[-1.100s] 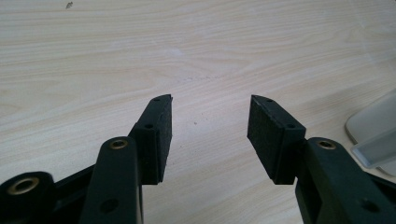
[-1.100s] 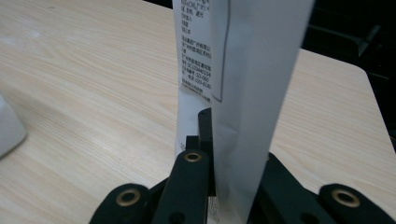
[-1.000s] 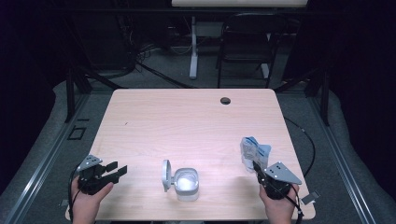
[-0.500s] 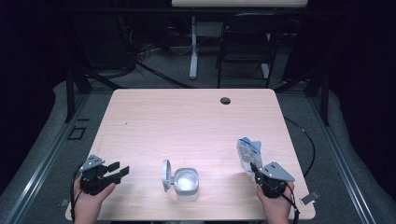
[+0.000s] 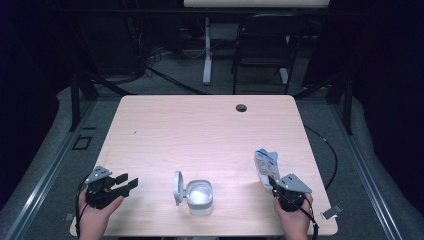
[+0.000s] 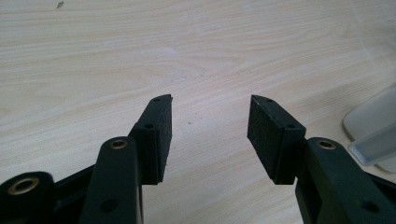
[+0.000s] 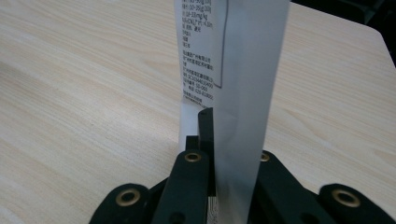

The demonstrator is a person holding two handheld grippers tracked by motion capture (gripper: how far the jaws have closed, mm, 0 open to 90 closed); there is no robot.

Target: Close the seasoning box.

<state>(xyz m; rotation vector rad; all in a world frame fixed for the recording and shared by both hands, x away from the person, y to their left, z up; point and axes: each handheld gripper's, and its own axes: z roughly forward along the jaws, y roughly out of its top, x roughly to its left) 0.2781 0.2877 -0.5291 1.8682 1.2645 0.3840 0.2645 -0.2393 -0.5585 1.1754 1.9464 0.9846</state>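
**Change since the earlier frames:** the right gripper [image 5: 270, 181] and the packet [image 5: 265, 165] it carries have come a little lower and nearer the table's [image 5: 200, 130] near edge, the packet leaning over more toward the container [image 5: 199, 196]. The left gripper [image 5: 127, 183] and the container lie as before.

**Packet:** a flat sachet, white with blue at its top end. In the right gripper view its face [image 7: 219, 56] is silvery-white with a framed block of small black print, too fine to read. It sits well to the right of the container, over the table's right near part, rising up and away from the jaws.

**Right gripper:** jaws clamped tight on the packet's lower end [image 7: 212, 140], pinching it flat.

**Left gripper:** well to the left of the container, jaws spread wide with only bare wood between the pads [image 6: 159, 135], gripping nothing.

**Container:** small, white, lid hinged open on its left side, white contents inside.
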